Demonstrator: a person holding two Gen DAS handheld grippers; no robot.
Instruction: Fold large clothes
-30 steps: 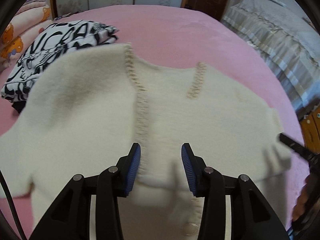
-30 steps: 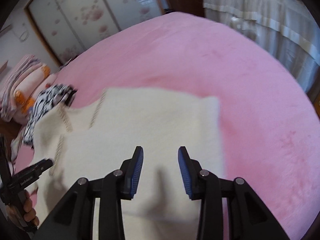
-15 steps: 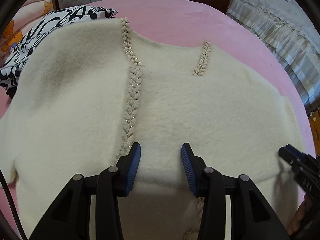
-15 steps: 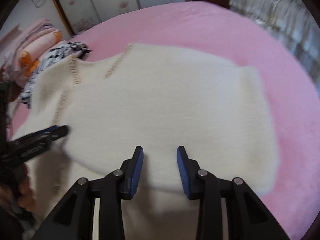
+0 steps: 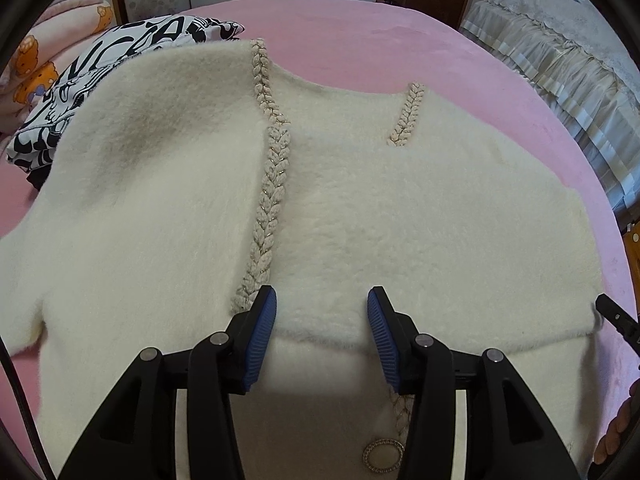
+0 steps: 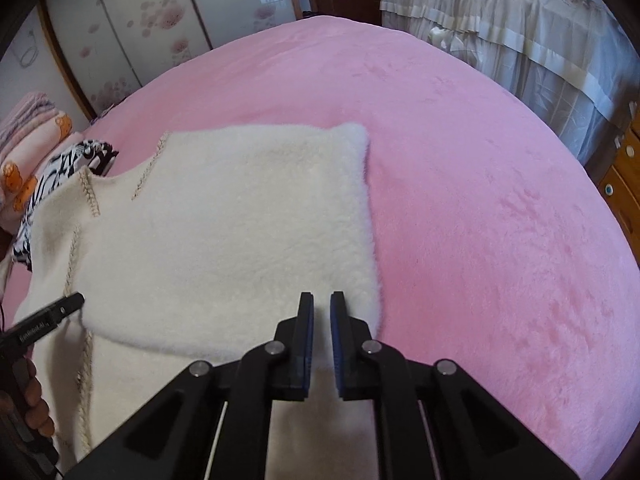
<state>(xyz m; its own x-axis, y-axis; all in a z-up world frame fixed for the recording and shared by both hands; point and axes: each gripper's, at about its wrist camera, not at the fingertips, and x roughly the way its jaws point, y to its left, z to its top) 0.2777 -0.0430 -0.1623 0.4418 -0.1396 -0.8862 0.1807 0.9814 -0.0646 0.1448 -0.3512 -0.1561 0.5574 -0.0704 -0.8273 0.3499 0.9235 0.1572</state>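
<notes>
A cream fluffy cardigan point(image 5: 360, 208) with braided trim lies on the pink bed, its right side folded across the front; it also shows in the right wrist view point(image 6: 224, 232). My left gripper point(image 5: 322, 312) is open and empty, hovering over the folded edge near the braid point(image 5: 272, 184). My right gripper point(image 6: 321, 312) has its jaws nearly together with a thin gap, above the fold's right corner; nothing shows between them. The left gripper tip appears in the right wrist view point(image 6: 60, 310), and the right gripper's tip shows in the left wrist view point(image 5: 616, 316).
A black-and-white patterned garment point(image 5: 100, 72) lies at the far left, partly under the cardigan. Stacked blankets point(image 6: 28, 136) sit beyond it. The pink bed point(image 6: 480, 200) stretches right. A second bed with a beige skirt point(image 5: 560, 60) stands at the right.
The right gripper's jaws have closed from wide open to nearly together, and it has moved toward the fold's right edge. The left gripper stays open over the folded edge.
</notes>
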